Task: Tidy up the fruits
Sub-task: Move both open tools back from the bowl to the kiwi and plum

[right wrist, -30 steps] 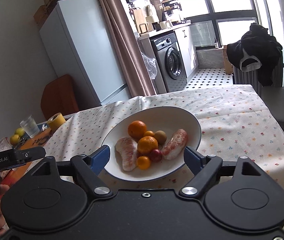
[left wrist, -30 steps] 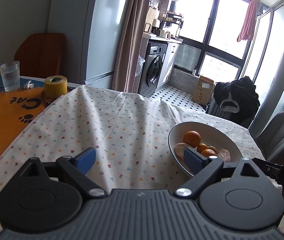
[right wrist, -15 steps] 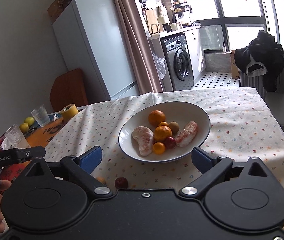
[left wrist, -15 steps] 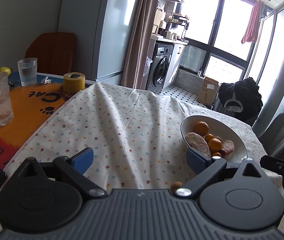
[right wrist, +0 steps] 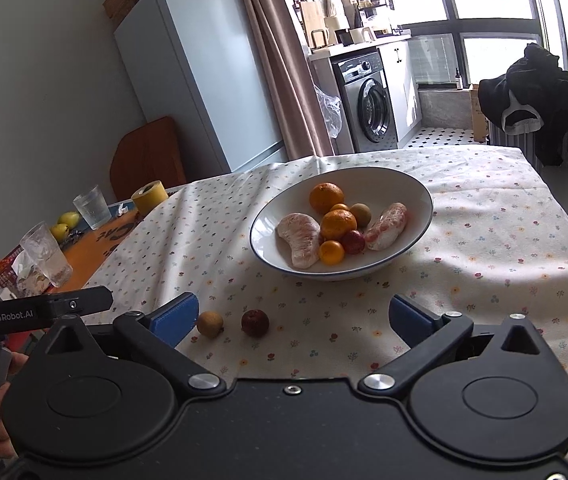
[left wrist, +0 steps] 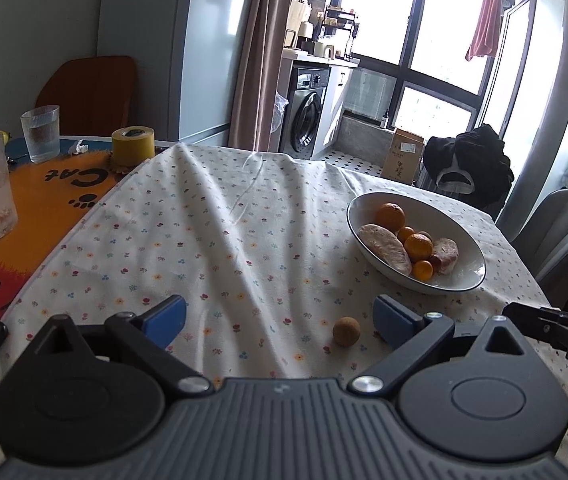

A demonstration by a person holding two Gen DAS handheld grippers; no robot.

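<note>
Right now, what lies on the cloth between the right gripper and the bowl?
In the right wrist view, only bare cloth lies between the right gripper and the bowl; two small fruits sit off to the left.

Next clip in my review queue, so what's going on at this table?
A person holds a hand-held gripper in each hand over a flower-print tablecloth; the left hand-held gripper and the right hand-held gripper are both open and empty. A white ceramic bowl already holds oranges, peeled pomelo segments and small fruits. Two remain loose on the cloth: a small tan round fruit and a small dark red fruit, not yet picked up.
</note>
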